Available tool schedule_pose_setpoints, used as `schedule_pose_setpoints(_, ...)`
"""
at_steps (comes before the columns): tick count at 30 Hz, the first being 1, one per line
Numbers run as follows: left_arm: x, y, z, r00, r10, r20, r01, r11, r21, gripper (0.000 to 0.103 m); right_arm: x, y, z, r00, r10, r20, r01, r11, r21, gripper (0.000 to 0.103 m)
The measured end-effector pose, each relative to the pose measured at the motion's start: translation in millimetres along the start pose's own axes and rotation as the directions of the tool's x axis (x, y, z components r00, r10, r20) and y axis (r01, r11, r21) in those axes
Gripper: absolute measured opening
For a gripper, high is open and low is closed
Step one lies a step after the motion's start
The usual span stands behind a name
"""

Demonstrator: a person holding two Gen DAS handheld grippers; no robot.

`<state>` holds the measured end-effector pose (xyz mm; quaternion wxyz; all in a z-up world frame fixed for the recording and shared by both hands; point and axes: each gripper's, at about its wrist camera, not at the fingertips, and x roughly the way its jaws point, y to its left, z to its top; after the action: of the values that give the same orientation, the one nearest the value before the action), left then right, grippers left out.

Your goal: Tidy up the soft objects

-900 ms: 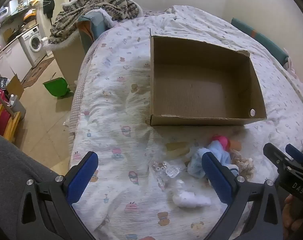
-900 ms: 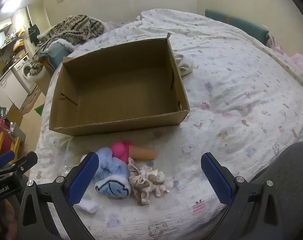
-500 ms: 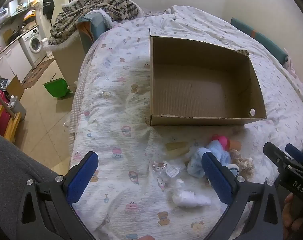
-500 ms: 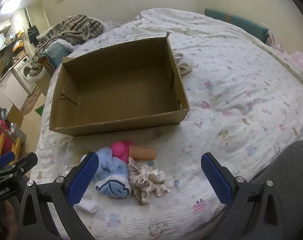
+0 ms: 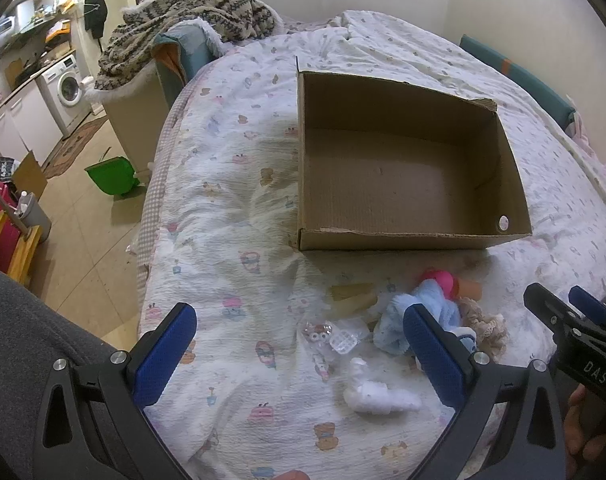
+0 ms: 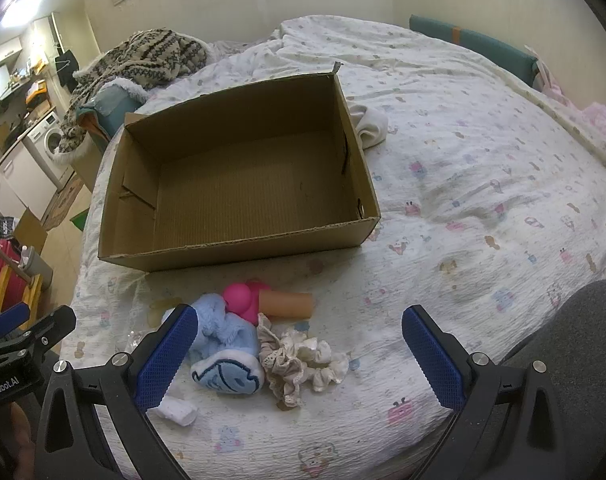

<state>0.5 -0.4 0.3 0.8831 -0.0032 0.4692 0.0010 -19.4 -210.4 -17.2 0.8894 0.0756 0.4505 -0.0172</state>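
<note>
Lying between cardboard box [image 6: 239, 184] and both wide-open grippers [image 6: 299, 352] [image 5: 299, 344], soft objects [image 6: 259, 344], untouched.

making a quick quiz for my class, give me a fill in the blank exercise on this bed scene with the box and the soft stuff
1. The cardboard box on the bed has ____ inside it.
2. The light blue plush toy lies ____ the box, on the bedspread.
3. The lace scrunchies lie beside the ____ plush toy.
4. The fingers of the right gripper are ____, holding nothing.

Missing words: nothing; outside; light blue; open
</note>
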Motion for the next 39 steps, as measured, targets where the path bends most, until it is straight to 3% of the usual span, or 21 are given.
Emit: schedule_pose_setpoints(39,-0.9,-3.3,-1.0,1.000,0.003,0.002,-0.003,1.000,0.003,0.103,2.7,-1.2,-1.0,1.000,0.004,-0.005,-0.004,1.000,0.005,0.103)
